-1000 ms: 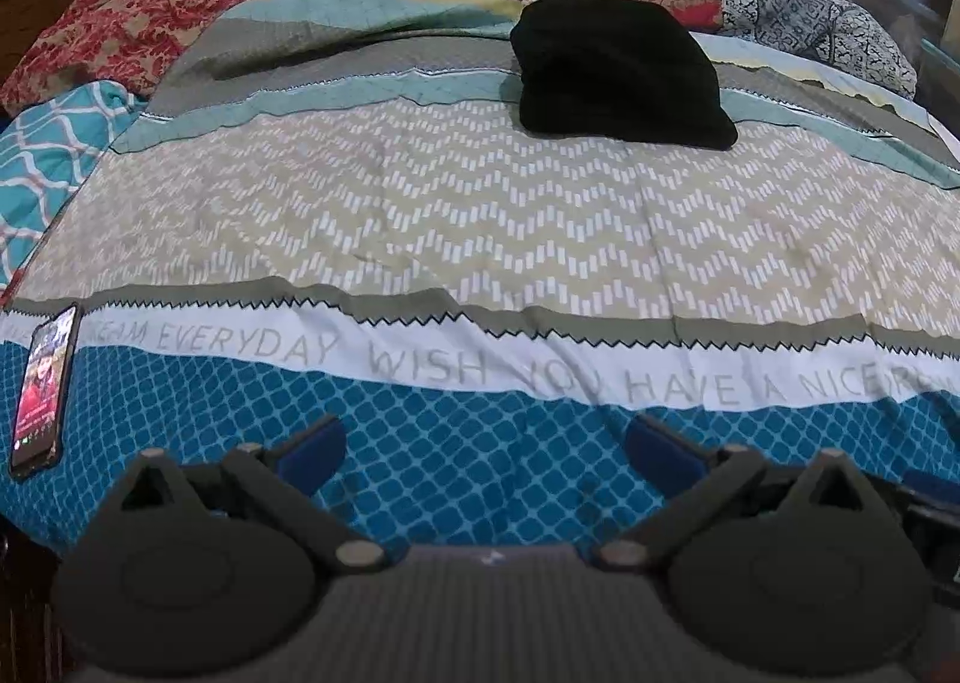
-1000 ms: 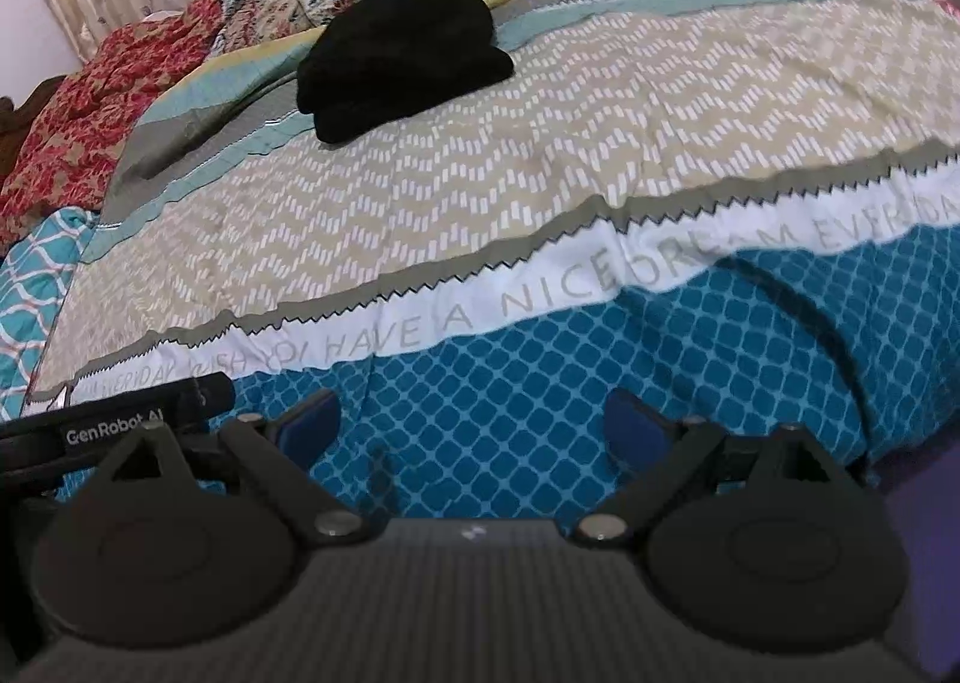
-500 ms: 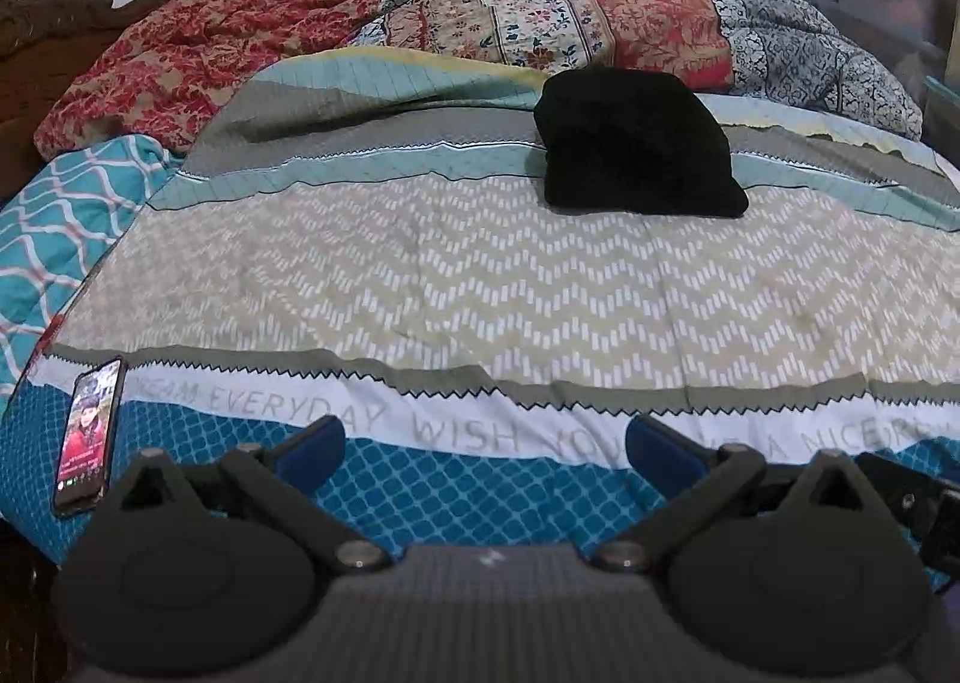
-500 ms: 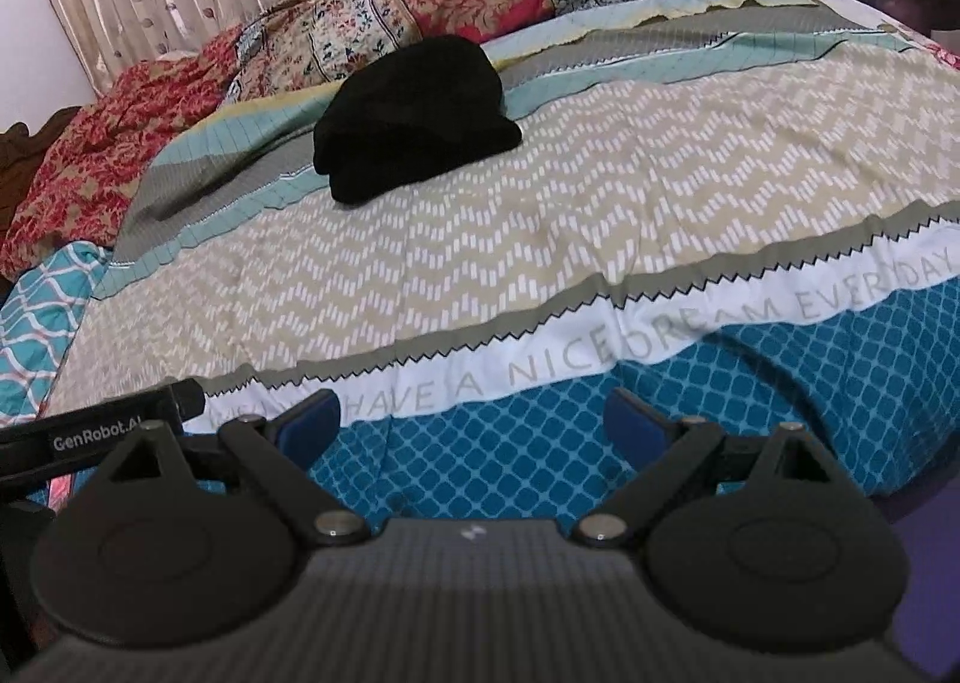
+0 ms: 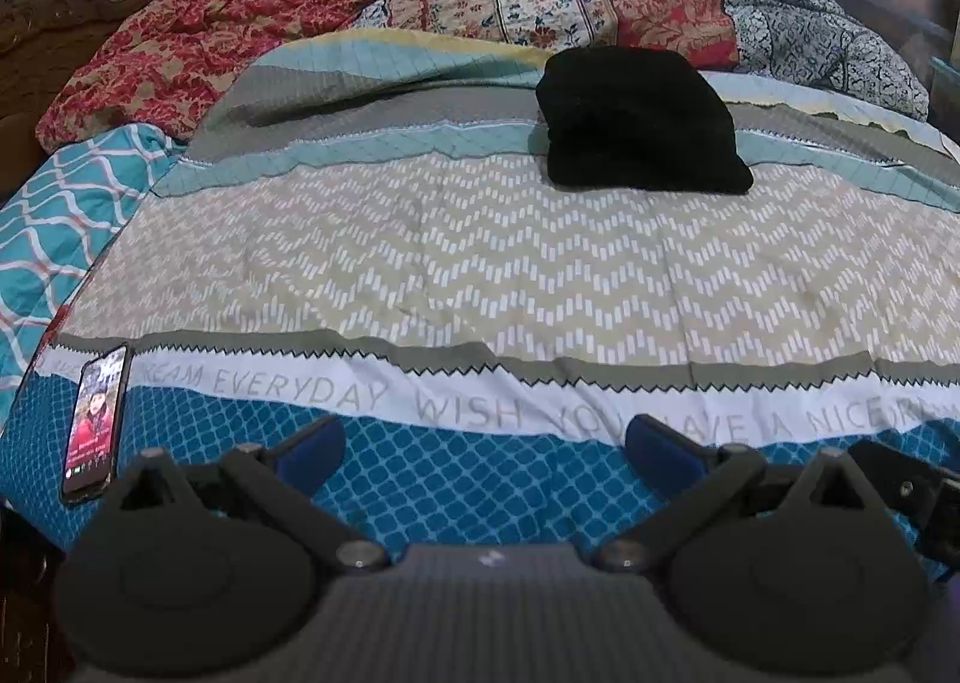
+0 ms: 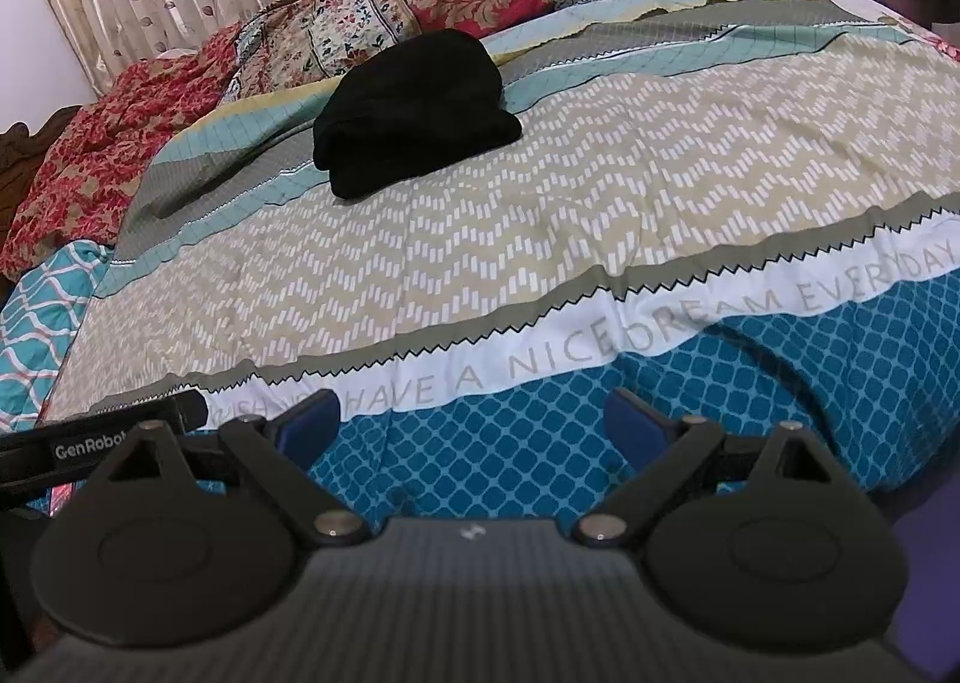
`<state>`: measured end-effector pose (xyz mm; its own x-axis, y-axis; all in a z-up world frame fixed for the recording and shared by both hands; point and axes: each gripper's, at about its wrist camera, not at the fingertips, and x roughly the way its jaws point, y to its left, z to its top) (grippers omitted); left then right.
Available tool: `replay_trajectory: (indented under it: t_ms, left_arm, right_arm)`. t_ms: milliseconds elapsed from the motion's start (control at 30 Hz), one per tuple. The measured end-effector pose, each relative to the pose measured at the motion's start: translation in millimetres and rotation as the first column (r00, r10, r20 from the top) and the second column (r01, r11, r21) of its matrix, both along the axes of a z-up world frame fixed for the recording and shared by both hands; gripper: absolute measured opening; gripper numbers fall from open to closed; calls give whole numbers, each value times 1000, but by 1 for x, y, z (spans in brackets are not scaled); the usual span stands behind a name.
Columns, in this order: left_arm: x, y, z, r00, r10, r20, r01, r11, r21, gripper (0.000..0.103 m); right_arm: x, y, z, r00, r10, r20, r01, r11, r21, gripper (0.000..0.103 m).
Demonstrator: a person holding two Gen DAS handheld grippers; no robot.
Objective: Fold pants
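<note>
Your soft black folded pants (image 5: 639,122) sit as a plump rectangle on the patterned bedsheet (image 5: 480,263).
Your left gripper (image 5: 485,443) and right gripper (image 6: 472,420) gape wide, empty.

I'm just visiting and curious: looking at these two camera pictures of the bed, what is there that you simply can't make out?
- Black folded garment: too dark in both views to show folds or confirm it is pants.
- Phone screen: too small to read in the left view; hidden behind the other gripper in the right view.
- Printed wording on the bedspread: cut off by gripper bodies and picture edges.
- The person holding the grippers: out of view.
</note>
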<state>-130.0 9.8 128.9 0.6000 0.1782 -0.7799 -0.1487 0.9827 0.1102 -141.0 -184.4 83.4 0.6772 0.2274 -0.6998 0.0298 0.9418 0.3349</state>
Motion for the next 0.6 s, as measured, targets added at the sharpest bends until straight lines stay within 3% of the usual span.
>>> replay_trajectory:
  t_ms: [267,600]
  left_arm:
    - [-1,1,-8,999,11,-47,-12,1000,-4,103]
    - [-3,1,-6,1000,18,-19,-18,1000,18,103]
  right_arm:
    - [1,1,-4,1000,-1,-23,1,1000,6,96]
    - [2,1,-5,1000,-2,-30,2,1000,6,96]
